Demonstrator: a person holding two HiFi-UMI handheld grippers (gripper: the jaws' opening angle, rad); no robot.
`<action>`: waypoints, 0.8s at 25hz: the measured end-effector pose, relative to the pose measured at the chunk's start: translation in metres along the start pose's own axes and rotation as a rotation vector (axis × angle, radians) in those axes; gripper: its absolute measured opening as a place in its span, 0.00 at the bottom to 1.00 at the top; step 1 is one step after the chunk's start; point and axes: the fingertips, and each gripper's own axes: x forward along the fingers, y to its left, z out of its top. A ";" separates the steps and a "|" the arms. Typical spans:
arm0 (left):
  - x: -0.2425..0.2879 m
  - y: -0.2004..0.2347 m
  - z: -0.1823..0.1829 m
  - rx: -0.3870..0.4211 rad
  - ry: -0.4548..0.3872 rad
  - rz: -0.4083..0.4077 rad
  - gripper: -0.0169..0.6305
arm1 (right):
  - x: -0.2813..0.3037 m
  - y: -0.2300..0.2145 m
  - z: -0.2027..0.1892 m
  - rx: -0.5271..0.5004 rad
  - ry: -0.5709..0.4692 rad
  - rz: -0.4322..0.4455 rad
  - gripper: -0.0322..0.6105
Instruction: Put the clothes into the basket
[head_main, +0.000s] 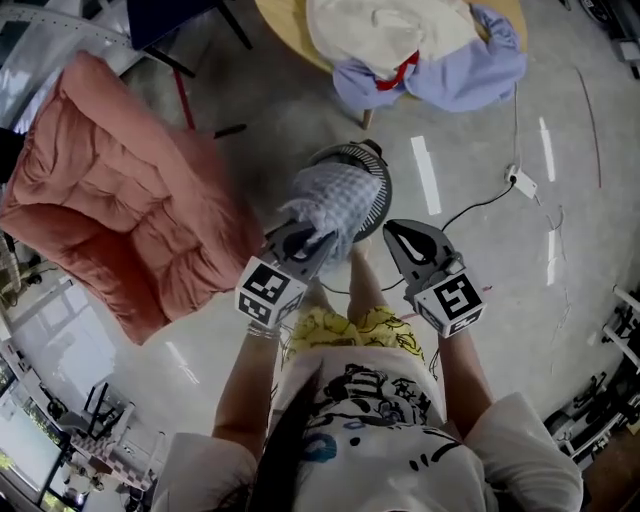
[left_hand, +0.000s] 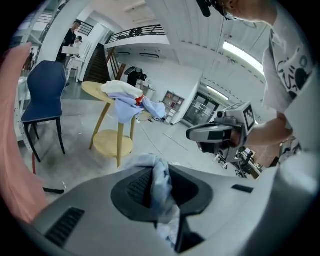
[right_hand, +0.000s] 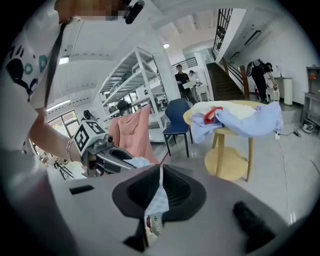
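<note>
Left gripper (head_main: 308, 240): jaws clamped on a bunched checked garment (head_main: 338, 195), which hangs off its tips over the dark round basket (head_main: 372, 158) on the floor.

Right gripper (head_main: 400, 235), just beside the left: jaws pressed nearly together on a thin strip of checked fabric (right_hand: 157, 202). Whether this belongs to the same garment cannot be determined.

Further clothes (head_main: 420, 50) lie on a round table (head_main: 285, 30) well beyond both grippers.

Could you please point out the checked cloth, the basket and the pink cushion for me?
checked cloth (head_main: 338, 195): head view, middle of the bunched fabric.
basket (head_main: 350, 152): head view, far rim showing above the cloth.
pink cushion (head_main: 120, 200): head view, centre of its quilted surface.
</note>
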 end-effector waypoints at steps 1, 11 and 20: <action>0.004 0.000 -0.005 -0.013 -0.001 0.001 0.14 | 0.001 0.000 -0.006 0.001 0.015 0.000 0.11; 0.057 0.018 -0.037 -0.039 -0.020 0.010 0.14 | 0.023 -0.009 -0.052 0.076 0.023 0.023 0.11; 0.090 0.040 -0.067 -0.041 -0.003 0.089 0.14 | 0.036 -0.021 -0.088 0.088 0.053 0.019 0.11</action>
